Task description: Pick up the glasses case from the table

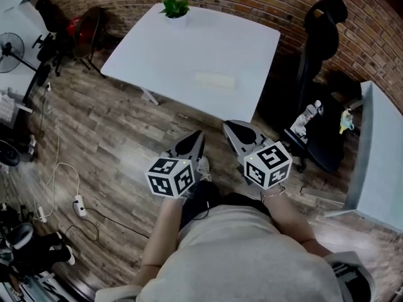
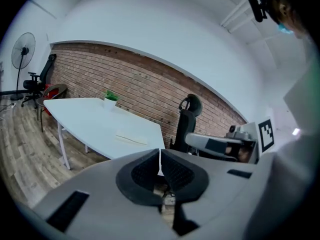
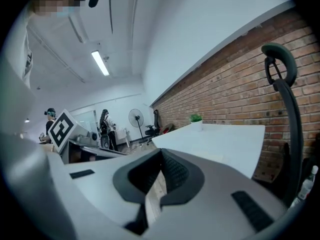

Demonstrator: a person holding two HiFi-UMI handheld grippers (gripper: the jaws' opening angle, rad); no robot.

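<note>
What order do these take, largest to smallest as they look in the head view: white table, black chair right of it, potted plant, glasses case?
1. white table
2. black chair
3. potted plant and glasses case: these look about alike, so they are not ranked. The plant also stands farther from the camera.

Three views, one white table [image 1: 189,49]
The head view looked steeply down from above, short of the table. Both gripper views looked low and nearly level toward it, all sharing table and potted plant [image 1: 175,8].

One glasses case [image 1: 215,79], one potted plant [image 1: 175,8]
</note>
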